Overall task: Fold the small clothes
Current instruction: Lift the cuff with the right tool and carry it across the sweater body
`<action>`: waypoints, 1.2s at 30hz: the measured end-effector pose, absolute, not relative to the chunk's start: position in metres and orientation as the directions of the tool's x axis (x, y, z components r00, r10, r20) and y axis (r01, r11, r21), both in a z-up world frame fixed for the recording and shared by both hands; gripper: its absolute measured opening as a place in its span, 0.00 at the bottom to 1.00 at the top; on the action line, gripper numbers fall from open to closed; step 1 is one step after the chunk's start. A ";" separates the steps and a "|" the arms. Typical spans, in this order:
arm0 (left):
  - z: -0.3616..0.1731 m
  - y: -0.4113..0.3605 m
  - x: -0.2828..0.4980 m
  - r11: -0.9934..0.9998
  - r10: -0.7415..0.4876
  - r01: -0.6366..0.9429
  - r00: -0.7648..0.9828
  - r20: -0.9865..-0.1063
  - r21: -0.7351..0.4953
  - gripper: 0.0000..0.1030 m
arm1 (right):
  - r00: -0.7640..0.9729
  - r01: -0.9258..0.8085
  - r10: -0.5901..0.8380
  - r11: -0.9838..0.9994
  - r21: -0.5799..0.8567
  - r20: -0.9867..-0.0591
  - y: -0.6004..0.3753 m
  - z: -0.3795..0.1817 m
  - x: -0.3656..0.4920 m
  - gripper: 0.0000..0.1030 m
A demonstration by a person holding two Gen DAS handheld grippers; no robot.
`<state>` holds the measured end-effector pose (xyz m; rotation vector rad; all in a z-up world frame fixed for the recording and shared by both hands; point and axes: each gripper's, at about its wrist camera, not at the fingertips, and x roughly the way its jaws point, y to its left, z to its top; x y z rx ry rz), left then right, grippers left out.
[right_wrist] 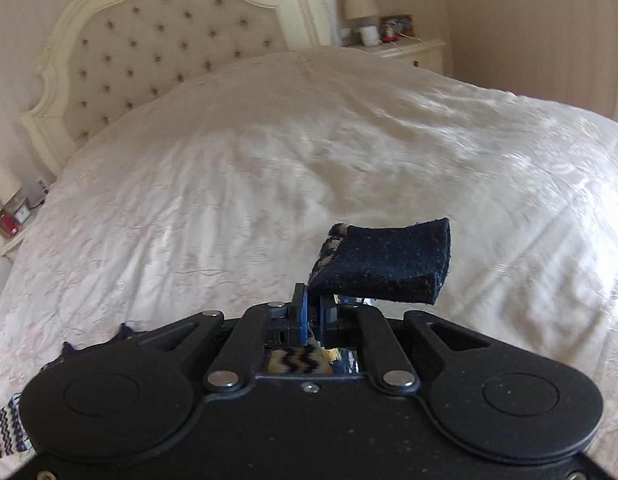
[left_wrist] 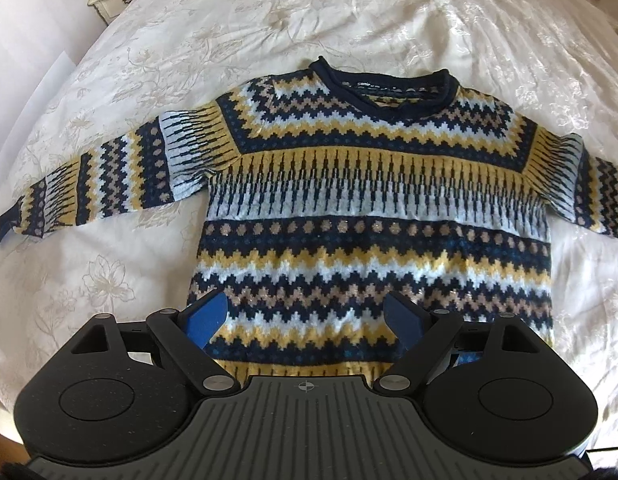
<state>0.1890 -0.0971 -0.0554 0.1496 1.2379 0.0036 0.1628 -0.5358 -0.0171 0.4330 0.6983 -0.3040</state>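
Cream embroidered bedspread [left_wrist: 269, 20]; zigzag knit sweater [left_wrist: 369, 208] flat; left tongs [left_wrist: 305, 316] apart; right tongs [right_wrist: 314, 312] clamped on navy ribbed cuff [right_wrist: 389, 260].

Bed [left_wrist: 269, 20] covered by cream bedspread [right_wrist: 269, 168] with embroidered floral pattern, lightly creased; patterned sweater [left_wrist: 369, 208] lies flat on it, front up, neckline toward far side; left sleeve [left_wrist: 89, 184] spread out on the cover; tufted headboard [right_wrist: 157, 52] at the bed's end.

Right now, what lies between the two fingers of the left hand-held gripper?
In the left wrist view, the left hand-held gripper is open, and only the lower body of the patterned sweater shows between its fingers.
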 end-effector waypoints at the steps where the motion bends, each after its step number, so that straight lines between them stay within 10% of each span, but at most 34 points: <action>1: -0.056 -0.089 0.191 0.990 0.075 0.089 0.328 -0.942 0.110 0.83 | 0.740 0.379 -0.110 0.883 0.276 -0.664 -0.517 -0.008 0.168 0.12; 21: -0.067 0.068 0.210 0.989 0.143 -0.031 0.395 -0.908 0.142 0.76 | 0.632 -0.190 0.383 0.919 0.345 -0.673 -0.172 -0.062 0.255 0.13; 27: -0.076 0.070 0.214 0.998 0.063 -0.038 0.399 -0.915 0.053 0.75 | 0.559 -0.251 0.404 0.915 0.316 -0.724 -0.151 -0.084 0.243 0.24; 30: -0.082 0.063 0.219 0.999 0.025 -0.030 0.401 -0.916 0.014 0.75 | 0.555 -0.235 0.393 0.919 0.315 -0.733 -0.170 -0.086 0.236 0.49; 36: -0.096 0.027 0.238 0.998 0.014 0.046 0.402 -0.916 0.035 0.75 | 0.553 -0.161 0.312 0.950 0.269 -0.773 -0.214 -0.098 0.228 0.49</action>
